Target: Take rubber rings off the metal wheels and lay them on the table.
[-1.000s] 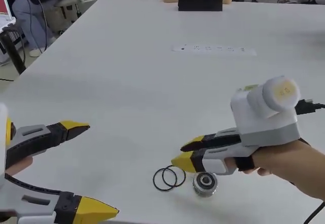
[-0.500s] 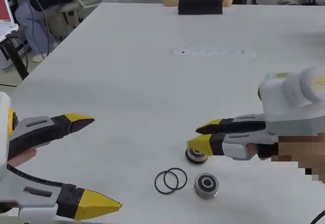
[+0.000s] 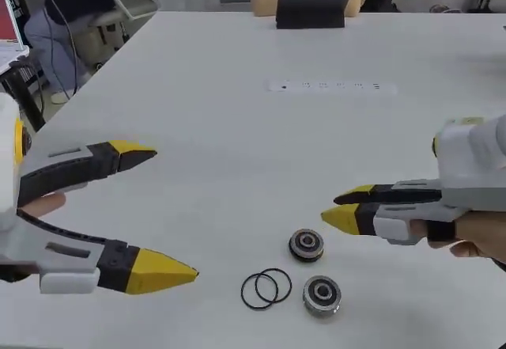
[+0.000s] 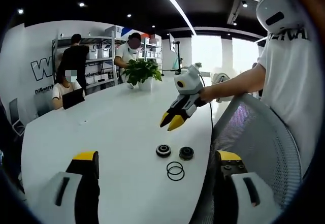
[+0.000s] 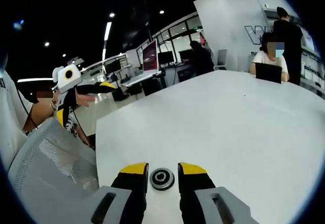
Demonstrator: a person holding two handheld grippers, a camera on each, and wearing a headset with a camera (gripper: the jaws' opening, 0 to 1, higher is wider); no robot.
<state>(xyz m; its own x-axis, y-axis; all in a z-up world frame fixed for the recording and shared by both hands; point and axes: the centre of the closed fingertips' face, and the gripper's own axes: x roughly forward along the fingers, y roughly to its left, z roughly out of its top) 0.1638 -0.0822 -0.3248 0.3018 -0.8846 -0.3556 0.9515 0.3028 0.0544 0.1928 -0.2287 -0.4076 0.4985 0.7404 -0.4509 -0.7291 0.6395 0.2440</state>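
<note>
Rubber rings point(image 3: 266, 288), two, laid at 9 o'clock of nearer metal wheel point(image 3: 321, 293): judged light, stretchy; rim pinch advised. Left gripper point(image 3: 175, 213) jaws spread wide, right gripper point(image 3: 330, 209) jaws parted; nothing held.

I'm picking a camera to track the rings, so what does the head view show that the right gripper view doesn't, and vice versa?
Head view: two overlapping rubber rings, a wheel beside them, a power strip. Right gripper view: a mesh chair back, ceiling lights. Both: the white table, another metal wheel, the open left gripper.
</note>
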